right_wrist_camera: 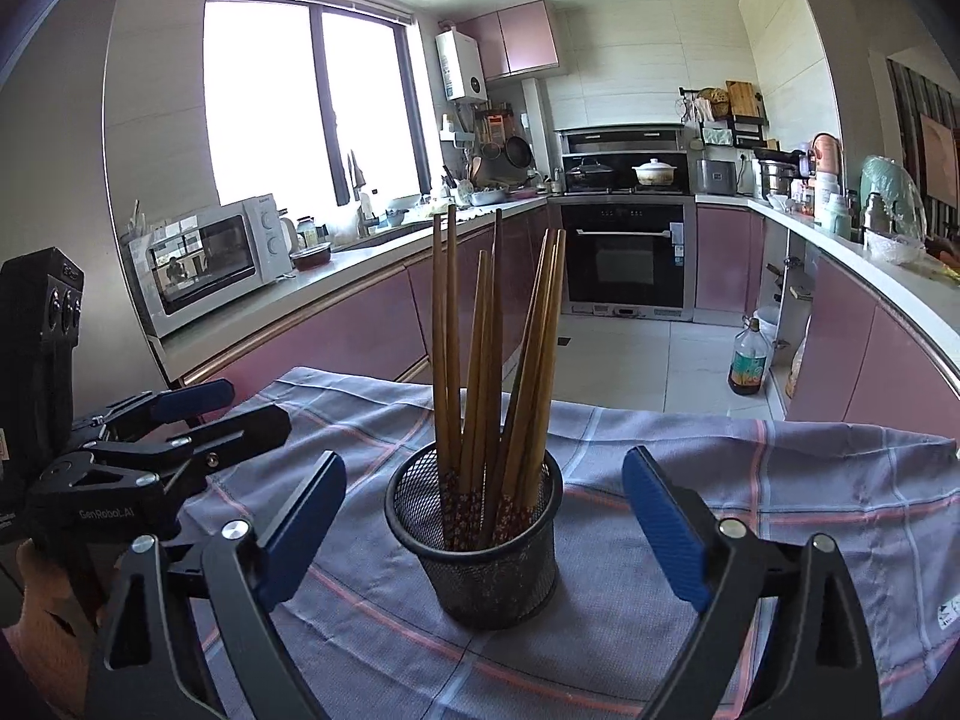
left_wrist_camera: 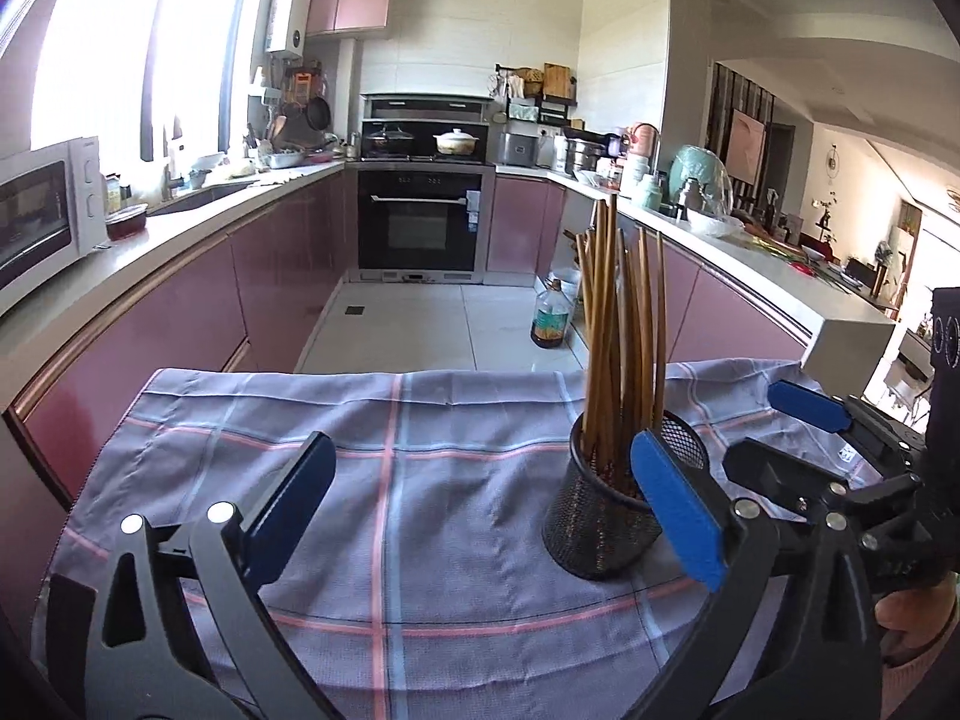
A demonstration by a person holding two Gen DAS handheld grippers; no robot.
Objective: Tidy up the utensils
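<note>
A black mesh cup (right_wrist_camera: 480, 552) stands on a grey-blue checked cloth (right_wrist_camera: 780, 480) and holds several brown chopsticks (right_wrist_camera: 498, 354) upright, tips down. My right gripper (right_wrist_camera: 483, 525) is open and empty, its blue pads either side of the cup, not touching it. In the left wrist view the cup (left_wrist_camera: 606, 510) and chopsticks (left_wrist_camera: 618, 324) sit to the right. My left gripper (left_wrist_camera: 486, 507) is open and empty over bare cloth (left_wrist_camera: 390, 480), its right pad close to the cup. The right gripper (left_wrist_camera: 780, 438) also shows there, and the left gripper (right_wrist_camera: 198, 414) shows in the right wrist view.
The cloth covers a table whose far edge (left_wrist_camera: 360, 373) faces a kitchen floor. Pink cabinets with counters run along both sides; a microwave (right_wrist_camera: 210, 258) stands on the left counter. An oil bottle (right_wrist_camera: 749, 363) stands on the floor. An oven (left_wrist_camera: 420, 222) is at the far end.
</note>
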